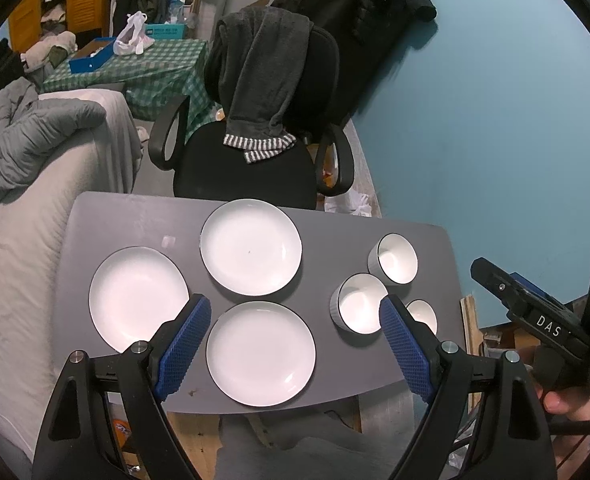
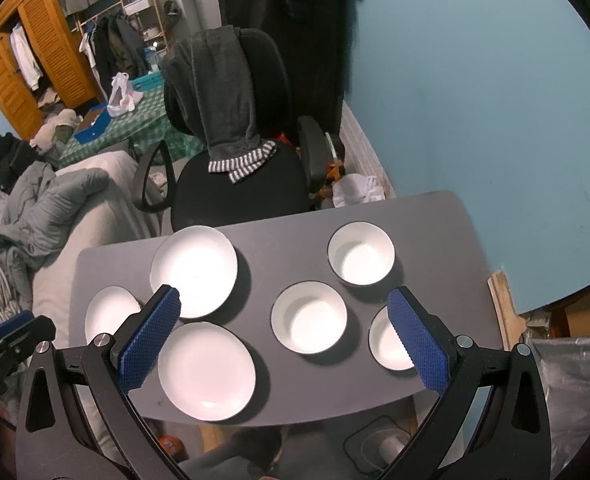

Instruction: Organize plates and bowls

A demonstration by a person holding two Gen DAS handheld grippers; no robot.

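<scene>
Both your left gripper (image 1: 291, 316) and right gripper (image 2: 283, 308) hover with jaws released, empty: three plates (image 1: 260, 353) lie nearer your left, three bowls (image 2: 309, 317) nearer your right, on the tabletop (image 2: 435, 216).

Teal wall (image 1: 495, 120) — black office chair (image 1: 255, 168), wooden wardrobe (image 2: 35, 48).

I count three white plates (image 1: 251, 247) (image 1: 137, 298) (image 1: 260, 353) towards the worktop's (image 1: 135, 216) left edge and three white bowls (image 1: 393, 258) (image 1: 359, 303) (image 1: 425, 314) towards its right edge.
</scene>
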